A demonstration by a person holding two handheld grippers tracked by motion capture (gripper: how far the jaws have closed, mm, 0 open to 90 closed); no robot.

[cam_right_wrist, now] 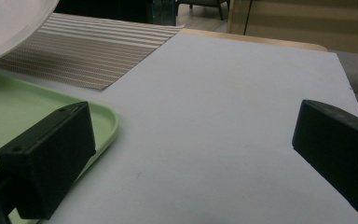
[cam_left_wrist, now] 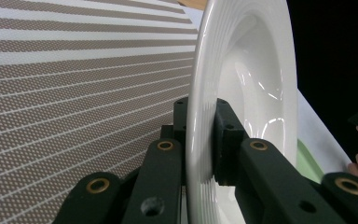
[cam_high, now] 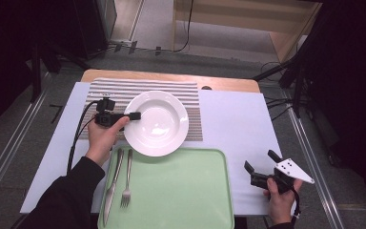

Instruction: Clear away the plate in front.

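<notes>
My left fingers [cam_high: 134, 115] are clamped on the left rim of the plate [cam_high: 156, 123], one finger [cam_left_wrist: 235, 140] on the upper face and the other under the rim, so the gap between them is only as wide as the rim is thick. The plate hangs over the near edge of the striped mat [cam_high: 105, 88], and its near rim reaches over the far edge of the green tray [cam_high: 171, 191]. From the left gripper view the plate looks tilted and lifted off the mat, though I cannot tell how high it rides.

My right fingers [cam_high: 259, 164] stand wide apart with nothing between them, held just off the tray's right edge, over the near right part of the desk [cam_high: 238, 119]. A knife [cam_high: 112, 183] and a fork [cam_high: 127, 180] lie side by side along the tray's left edge.

I judge I am in the carrying step, moving the plate between mat and tray; which way it is bound the pictures do not settle. Next I need to keep the rim pinched firmly and the plate level, bring it over its spot, clear of the knife and fork if that is the tray, lower it flat, and only then let go.
</notes>
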